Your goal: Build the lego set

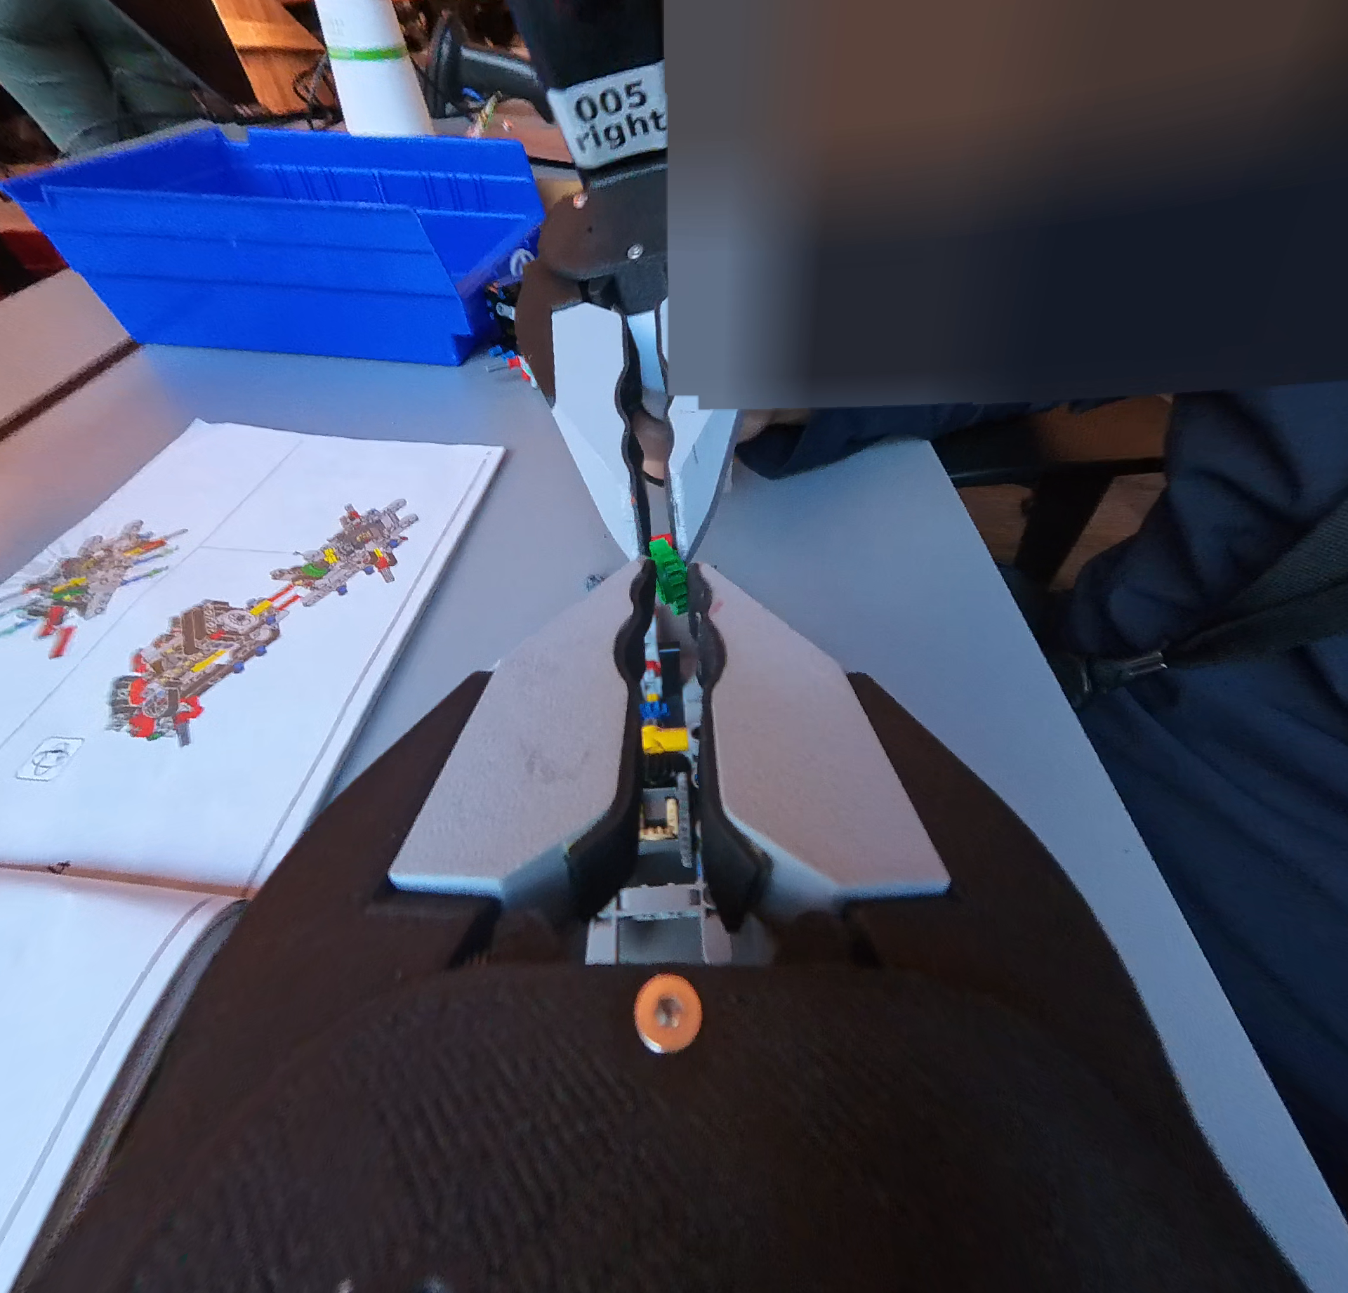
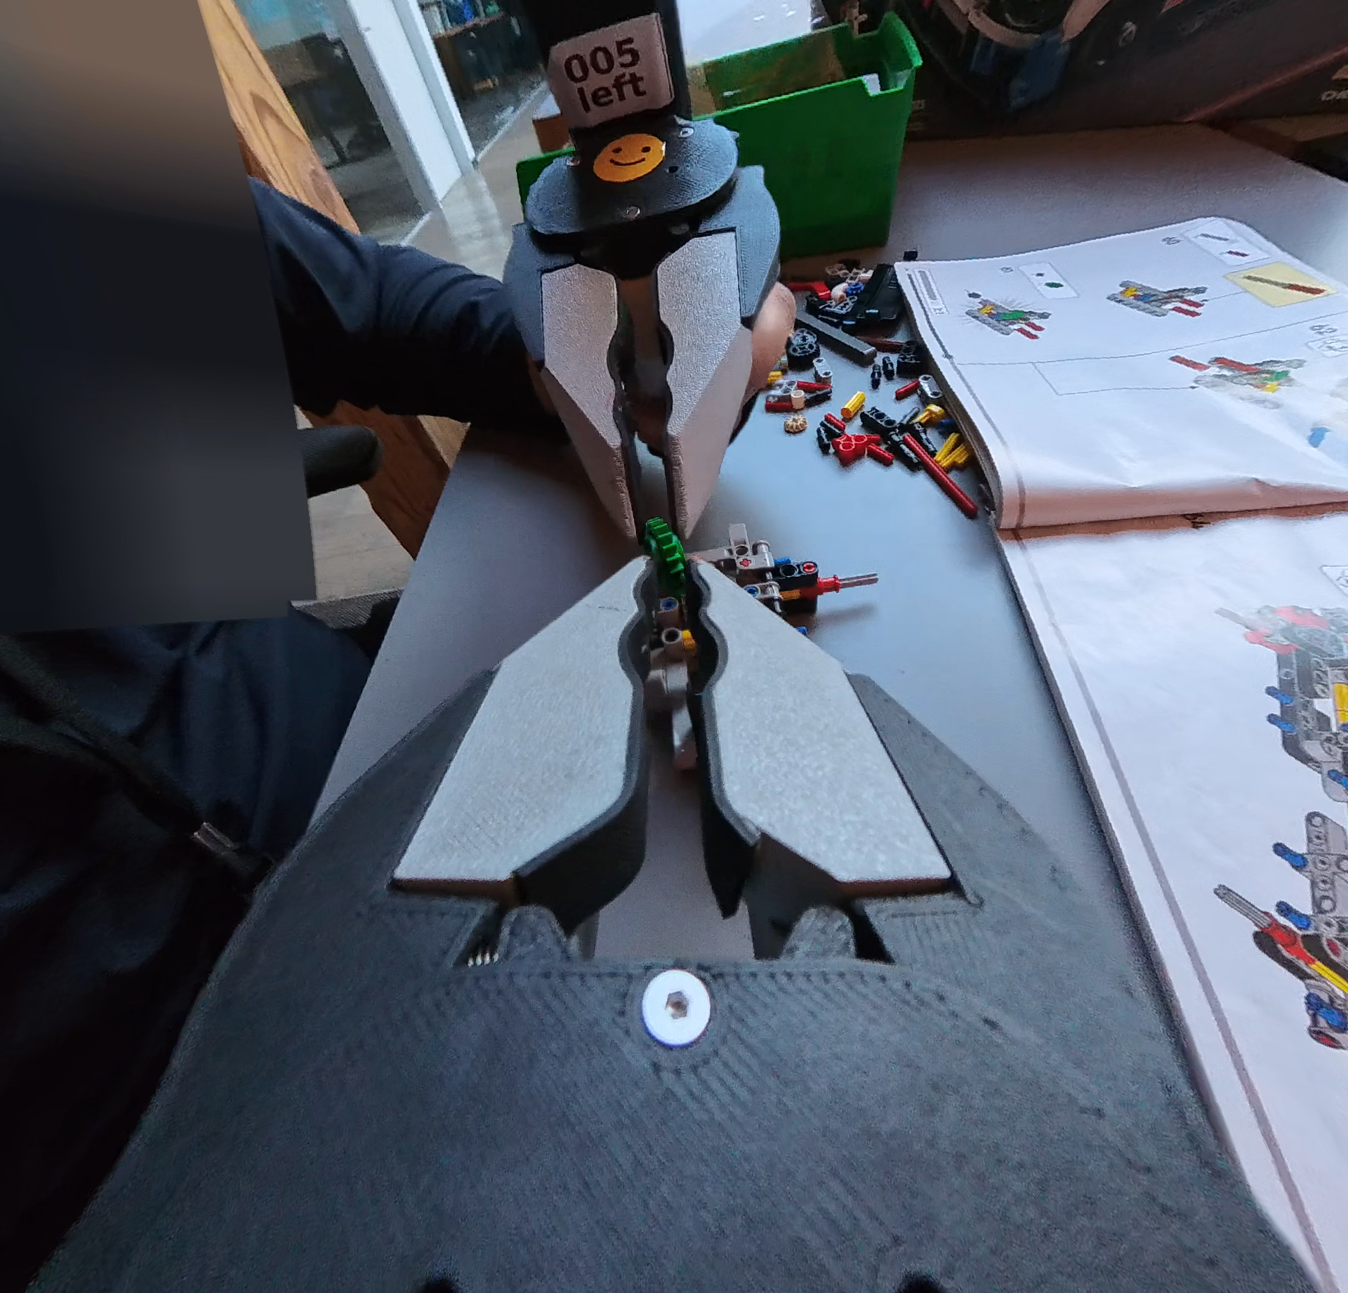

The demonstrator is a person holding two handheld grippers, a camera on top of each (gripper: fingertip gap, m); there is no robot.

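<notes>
A grey bench [image 2: 912,674] stands beside a wooden partition [image 2: 241,112]. Glass panels [image 2: 328,68] behind it let in daylight over a pale polished floor [image 2: 474,192]. Wooden shelving [image 1: 248,25] fills the far side.

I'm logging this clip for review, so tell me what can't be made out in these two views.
- Blue bin contents, left wrist view: its near wall hides the bottom.
- Green bin contents, right wrist view: its wall hides them.
- Brick assembly, right wrist view: the right gripper covers most of it.
- Instruction booklet, both views: pages run off the frame edge.
</notes>
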